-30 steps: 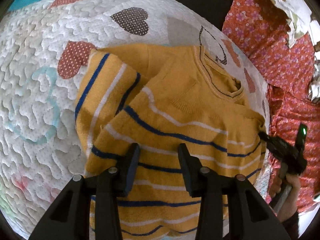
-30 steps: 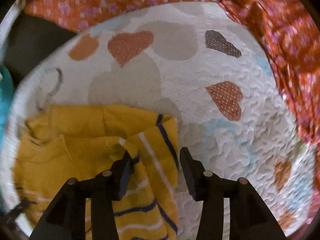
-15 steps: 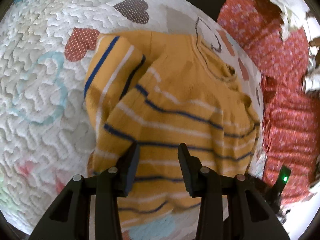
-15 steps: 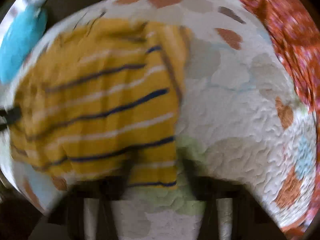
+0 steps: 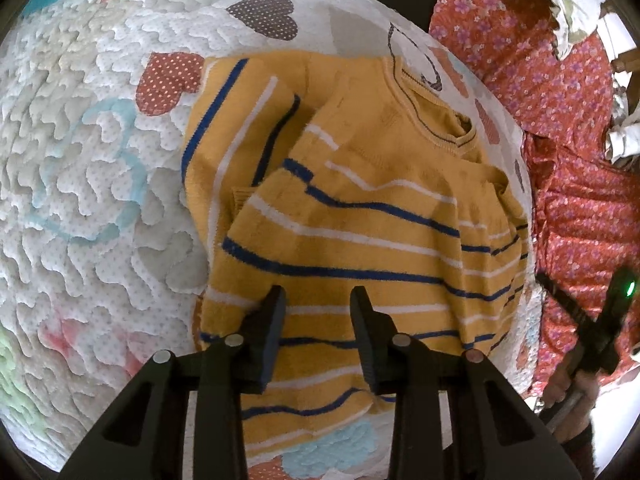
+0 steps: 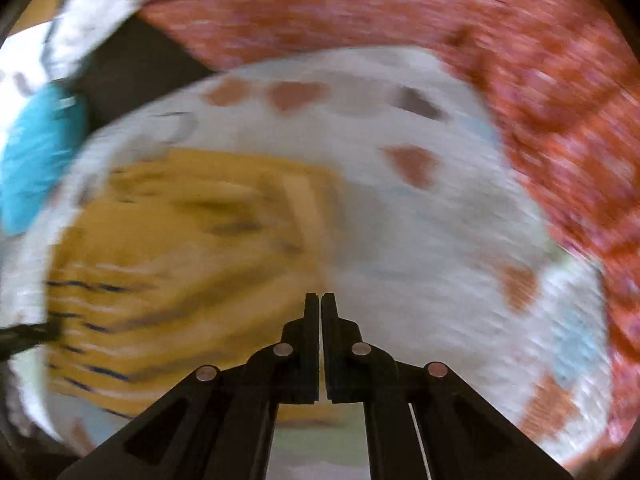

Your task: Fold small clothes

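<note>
You had drawn your right gripper clear of the mustard-yellow knitted sweater with blue and white stripes, clenched on nothing. The sweater lay part-folded, one sleeve across, on the white quilted heart-print cover. Your left gripper hovered over the hem, closing, pads not yet pressing.

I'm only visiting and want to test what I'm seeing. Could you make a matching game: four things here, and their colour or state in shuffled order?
Things:
1. sweater
2. quilt
3. cloth beside the quilt
4. right tool

Descriptions:
A. red with small flowers
B. shut, with nothing between its fingers
C. yellow with blue and white stripes
D. white with hearts

Pairs: 1-C, 2-D, 3-A, 4-B
</note>
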Motion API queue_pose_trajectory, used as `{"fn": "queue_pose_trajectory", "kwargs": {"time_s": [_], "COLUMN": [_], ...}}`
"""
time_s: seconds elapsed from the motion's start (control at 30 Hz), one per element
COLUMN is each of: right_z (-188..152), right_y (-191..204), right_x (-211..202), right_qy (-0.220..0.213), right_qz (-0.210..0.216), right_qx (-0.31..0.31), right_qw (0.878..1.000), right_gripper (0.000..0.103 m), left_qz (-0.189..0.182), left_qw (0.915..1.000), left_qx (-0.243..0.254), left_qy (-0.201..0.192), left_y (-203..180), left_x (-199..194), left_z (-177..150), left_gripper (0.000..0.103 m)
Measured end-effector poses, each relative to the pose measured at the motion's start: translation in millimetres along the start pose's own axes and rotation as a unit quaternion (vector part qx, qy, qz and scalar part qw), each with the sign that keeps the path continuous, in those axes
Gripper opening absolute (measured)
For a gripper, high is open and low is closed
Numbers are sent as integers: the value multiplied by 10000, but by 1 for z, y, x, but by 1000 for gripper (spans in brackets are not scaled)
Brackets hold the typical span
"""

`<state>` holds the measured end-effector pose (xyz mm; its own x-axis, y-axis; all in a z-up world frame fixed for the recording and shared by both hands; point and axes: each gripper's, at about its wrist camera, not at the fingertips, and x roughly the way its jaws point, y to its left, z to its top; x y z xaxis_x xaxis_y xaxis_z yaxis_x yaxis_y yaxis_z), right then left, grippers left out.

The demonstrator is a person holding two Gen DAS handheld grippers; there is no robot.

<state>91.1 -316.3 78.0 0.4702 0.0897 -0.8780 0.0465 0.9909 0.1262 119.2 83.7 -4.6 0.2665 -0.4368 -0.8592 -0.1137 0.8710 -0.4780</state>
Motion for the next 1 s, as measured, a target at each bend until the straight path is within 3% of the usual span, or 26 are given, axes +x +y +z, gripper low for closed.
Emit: {"fn": "queue_pose_trajectory", "kwargs": {"time_s": [0.1, 0.17, 0.23, 0.3, 0.37, 0.4, 0.43, 0.5, 0.6, 0.77, 0.87, 0.9, 0.93, 1.0], "right_z": [26, 42, 60, 85, 102, 106, 106, 98, 69, 8, -18, -26, -31, -36], "right_y": [39, 53, 50, 29, -4, -27, -41, -55, -57, -52, -41, -38, -35, -40], "right_x": [28, 61, 92, 109, 104, 97, 91, 75, 51, 28, 43, 48, 51, 47], "right_qy": [97, 416, 699, 527, 235, 114, 91, 66, 104, 232, 556, 709, 789, 672], "right_qz": [387, 610, 552, -156, -797, -1271, -1387, -849, -308, 239, 152, 172, 236, -52], "right_qx": [-215, -257, -183, -15, 551, 954, 1126, 1127, 929, 685, 377, 276, 193, 295], "right_qw": [9990, 9969, 9959, 9985, 9950, 9872, 9839, 9900, 9951, 9971, 9976, 9970, 9964, 9973], "right_gripper": [2, 2, 2, 1, 5, 14, 23, 26, 49, 61, 60, 40, 12, 5], "left_qz": [42, -9, -92, -196, -291, -363, -448, -547, -792, -992, -1087, -1032, -941, -574], "left_qw": [9999, 10000, 9999, 9997, 9993, 9989, 9985, 9982, 9966, 9925, 9862, 9842, 9834, 9837], "left_qx": [91, 66, 22, -54, -161, -222, -250, -232, -233, -531, -868, -981, -1036, -1080], "left_qy": [12, 37, 85, 135, 176, 194, 174, 96, -51, -478, -903, -1056, -1158, -1314], "left_y": [-2, -1, 1, 4, 7, 9, 9, 6, 3, 10, 20, 24, 26, 29], "left_x": [0, 1, 2, 2, 2, 1, 0, -5, -12, -27, -41, -46, -49, -54], "left_z": [-1, 0, 2, 5, 7, 9, 10, 12, 13, 8, -2, -7, -11, -21], "left_gripper": [33, 33, 33, 33, 34, 35, 36, 37, 40, 40, 42, 42, 42, 42]}}
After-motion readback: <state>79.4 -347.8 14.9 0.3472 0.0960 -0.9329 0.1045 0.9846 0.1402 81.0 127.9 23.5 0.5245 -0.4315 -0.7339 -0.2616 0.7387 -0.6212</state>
